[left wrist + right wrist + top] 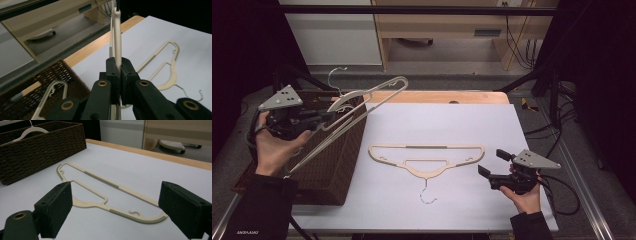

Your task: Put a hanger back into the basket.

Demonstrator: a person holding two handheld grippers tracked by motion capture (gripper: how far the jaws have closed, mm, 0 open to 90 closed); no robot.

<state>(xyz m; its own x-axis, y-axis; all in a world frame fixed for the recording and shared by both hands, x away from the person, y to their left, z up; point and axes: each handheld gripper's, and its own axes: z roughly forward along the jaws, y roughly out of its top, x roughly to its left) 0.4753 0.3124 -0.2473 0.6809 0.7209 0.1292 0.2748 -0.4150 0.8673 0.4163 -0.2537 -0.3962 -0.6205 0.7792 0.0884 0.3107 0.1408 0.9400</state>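
Observation:
My left gripper is shut on a cream hanger, which it holds tilted in the air above the brown wicker basket. In the left gripper view the held hanger stands edge-on between the closed jaws. A second cream hanger lies flat on the white sheet mid-table, its metal hook toward the front edge. My right gripper stands open just right of that hanger, low over the sheet. In the right gripper view the flat hanger lies ahead of the spread jaws.
The wicker basket sits at the table's left and holds another pale hanger. The white sheet covers most of the wooden table. Black cables trail off the right side. Cabinets and a desk stand beyond the far edge.

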